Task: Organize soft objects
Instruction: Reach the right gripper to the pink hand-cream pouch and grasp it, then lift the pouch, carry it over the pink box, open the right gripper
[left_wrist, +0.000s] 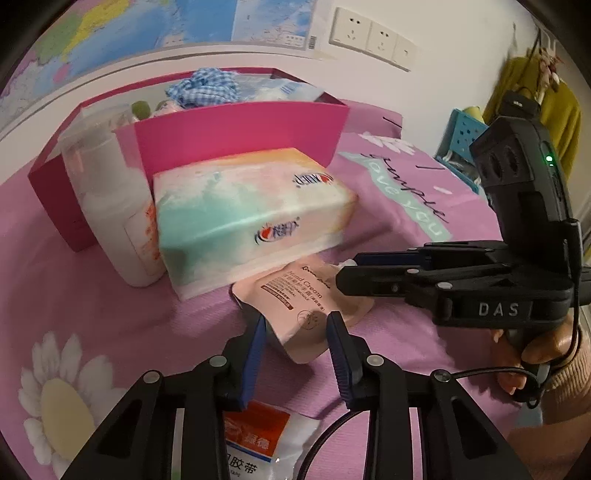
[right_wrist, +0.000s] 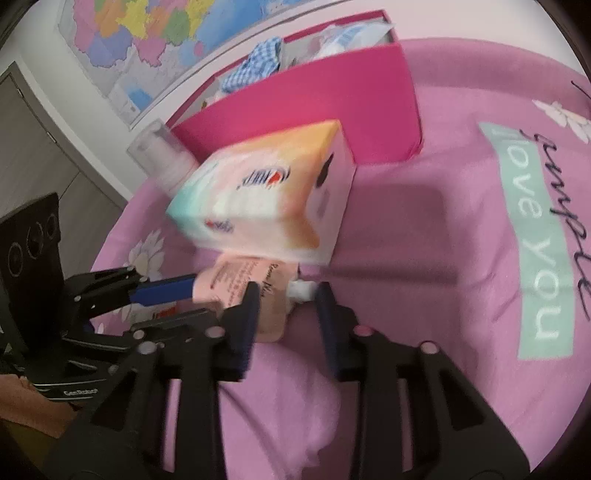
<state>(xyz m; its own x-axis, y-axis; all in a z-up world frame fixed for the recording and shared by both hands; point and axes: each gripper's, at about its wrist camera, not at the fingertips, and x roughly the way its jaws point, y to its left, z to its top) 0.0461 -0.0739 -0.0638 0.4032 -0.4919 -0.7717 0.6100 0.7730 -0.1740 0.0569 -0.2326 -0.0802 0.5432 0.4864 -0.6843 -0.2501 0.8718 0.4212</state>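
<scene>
On the bedspread (left_wrist: 110, 314), before the pink box (left_wrist: 240, 129), the pouch (left_wrist: 295, 291) is lying part under the tissue pack (left_wrist: 251, 214). Left gripper (left_wrist: 297, 336) is clenching its tail; right gripper (right_wrist: 284, 299) is straddling its cap end, not clamped. Pouch appears light, squashy, slippery: grip the flat seam.

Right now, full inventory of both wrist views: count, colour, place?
tissue pack: 1, mint, white and orange, in front of the box
storage box: 1, magenta, at the back, holds checked cloth
hand cream tube: 1, pale pink, partly under the tissue pack
lotion bottle: 1, white, left of the tissue pack
tape packet: 1, white and orange, near edge
bedsheet: 1, pink, beneath everything
left gripper: closed on the tube's flat end
right gripper: around the tube's cap end
</scene>
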